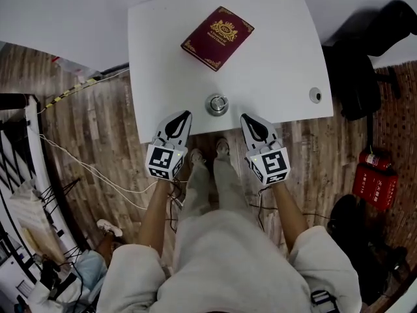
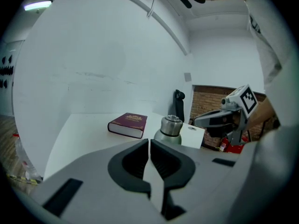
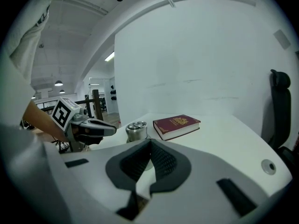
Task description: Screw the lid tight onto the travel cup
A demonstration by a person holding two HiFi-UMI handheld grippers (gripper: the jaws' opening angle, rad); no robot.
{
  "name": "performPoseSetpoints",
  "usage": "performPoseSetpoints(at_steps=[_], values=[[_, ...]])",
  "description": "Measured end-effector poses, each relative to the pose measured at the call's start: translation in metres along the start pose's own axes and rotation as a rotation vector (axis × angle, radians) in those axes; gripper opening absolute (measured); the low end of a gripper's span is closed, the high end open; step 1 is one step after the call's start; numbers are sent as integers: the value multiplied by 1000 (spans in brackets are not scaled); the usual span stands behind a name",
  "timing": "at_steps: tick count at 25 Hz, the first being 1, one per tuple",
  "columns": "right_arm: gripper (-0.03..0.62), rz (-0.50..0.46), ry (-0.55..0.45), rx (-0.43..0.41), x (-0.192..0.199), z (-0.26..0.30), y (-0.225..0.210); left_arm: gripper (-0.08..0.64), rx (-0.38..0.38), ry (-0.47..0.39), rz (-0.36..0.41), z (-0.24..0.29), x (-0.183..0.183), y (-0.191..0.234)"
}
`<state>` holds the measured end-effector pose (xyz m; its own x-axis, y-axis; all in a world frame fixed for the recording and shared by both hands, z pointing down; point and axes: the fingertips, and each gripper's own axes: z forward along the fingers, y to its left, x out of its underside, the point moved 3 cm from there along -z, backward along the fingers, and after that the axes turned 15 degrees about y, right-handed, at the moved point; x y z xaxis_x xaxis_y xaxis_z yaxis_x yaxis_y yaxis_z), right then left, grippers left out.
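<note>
Travel cup (image 1: 217,104) between left hand-held gripper (image 1: 186,115) and right hand-held gripper (image 1: 244,117), both closed, empty

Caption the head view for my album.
Left claw and right claw, both shut, flank the travel cup on the table; red book beyond.

I am in a lab-like room: white table (image 1: 280,57), cables (image 1: 78,160) on the wood floor (image 1: 98,119) at left, red fire extinguisher (image 1: 376,182) at right.

Brushed metal travel cup (image 1: 217,104), smooth matt table (image 1: 273,64), wood floor (image 1: 98,135)
</note>
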<state>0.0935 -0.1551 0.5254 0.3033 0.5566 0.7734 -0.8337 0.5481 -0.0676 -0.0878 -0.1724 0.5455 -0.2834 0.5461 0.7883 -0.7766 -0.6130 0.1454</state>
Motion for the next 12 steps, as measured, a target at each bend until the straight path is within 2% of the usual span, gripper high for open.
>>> performPoseSetpoints(at_steps=[4,5,8,10,11,12], values=[[2,-9,-14,-51,4,8,7,17,58,-18,15,7,9,-5],[49,-10,-16,-71,5,10,9,47,75,-17,19,9,11,-7],[278,-26,-11,-106,8,18,14,193,113,-3,44,16,19,-11],[392,-45,-4,-122,10,24,17,271,144,16,72,23,26,-13],[420,-55,0,-133,10,27,18,291,165,25,86,26,29,-15],[420,-63,2,-146,10,30,19,311,186,33,104,29,32,-18]])
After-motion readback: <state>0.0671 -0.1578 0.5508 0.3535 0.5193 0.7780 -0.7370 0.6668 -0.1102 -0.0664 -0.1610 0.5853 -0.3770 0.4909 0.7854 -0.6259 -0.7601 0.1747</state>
